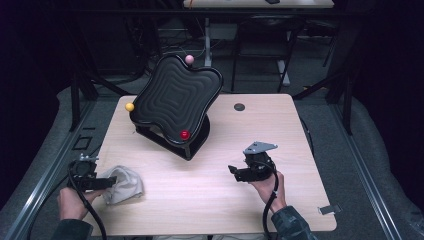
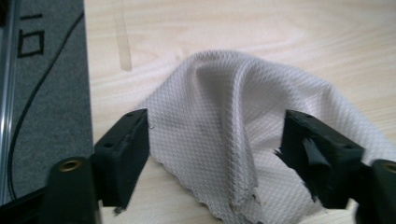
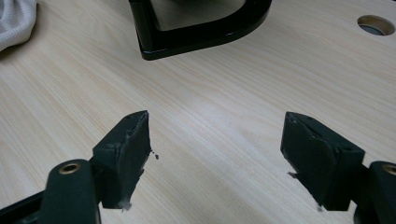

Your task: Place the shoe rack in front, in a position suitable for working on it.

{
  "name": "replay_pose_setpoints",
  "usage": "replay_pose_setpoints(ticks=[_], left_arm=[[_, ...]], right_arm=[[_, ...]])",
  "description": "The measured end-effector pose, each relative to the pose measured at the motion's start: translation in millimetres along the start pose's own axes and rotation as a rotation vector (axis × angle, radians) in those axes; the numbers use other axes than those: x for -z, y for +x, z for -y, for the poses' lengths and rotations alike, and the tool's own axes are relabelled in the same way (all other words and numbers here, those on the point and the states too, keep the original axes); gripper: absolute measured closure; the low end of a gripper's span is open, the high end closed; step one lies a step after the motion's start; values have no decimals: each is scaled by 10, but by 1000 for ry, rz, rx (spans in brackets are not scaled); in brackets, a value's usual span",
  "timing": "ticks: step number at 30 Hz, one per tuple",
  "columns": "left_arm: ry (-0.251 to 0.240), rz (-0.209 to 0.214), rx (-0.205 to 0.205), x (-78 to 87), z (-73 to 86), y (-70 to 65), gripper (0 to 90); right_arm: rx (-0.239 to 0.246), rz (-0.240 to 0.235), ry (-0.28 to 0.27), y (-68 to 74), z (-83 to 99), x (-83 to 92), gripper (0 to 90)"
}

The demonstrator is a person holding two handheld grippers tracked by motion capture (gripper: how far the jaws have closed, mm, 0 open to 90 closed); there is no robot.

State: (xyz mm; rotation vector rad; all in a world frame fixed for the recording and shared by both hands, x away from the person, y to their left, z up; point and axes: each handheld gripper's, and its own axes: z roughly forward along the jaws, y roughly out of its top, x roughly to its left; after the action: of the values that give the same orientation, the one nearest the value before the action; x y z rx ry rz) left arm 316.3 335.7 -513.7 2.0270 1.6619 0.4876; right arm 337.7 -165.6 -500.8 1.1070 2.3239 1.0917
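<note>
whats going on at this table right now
A person holds a two-jaw gripper in each hand at a light wooden table. The left gripper stands open around a crumpled white woven cloth near the table's left edge, pads not pressing it. The right gripper is open over bare wood. A tilted black ridged tray on a stand sits behind, untouched.

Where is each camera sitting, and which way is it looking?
High view: above the person's side, looking forward and down at the table; hands, left gripper, right gripper show.
Left gripper view: rides the left gripper, looking along open jaws at the white cloth.
Right gripper view: rides the right gripper, facing bare wood and the black stand.
Shared: cloth and tabletop show in all three.
</note>
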Motion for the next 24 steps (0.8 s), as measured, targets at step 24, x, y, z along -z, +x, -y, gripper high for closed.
replay_pose_setpoints(ticks=[24], left_arm=[[-104, 58, -68, -10, -166, -286, 0]], right_arm=[[35, -45, 7, 281, -453, -326, 151]])
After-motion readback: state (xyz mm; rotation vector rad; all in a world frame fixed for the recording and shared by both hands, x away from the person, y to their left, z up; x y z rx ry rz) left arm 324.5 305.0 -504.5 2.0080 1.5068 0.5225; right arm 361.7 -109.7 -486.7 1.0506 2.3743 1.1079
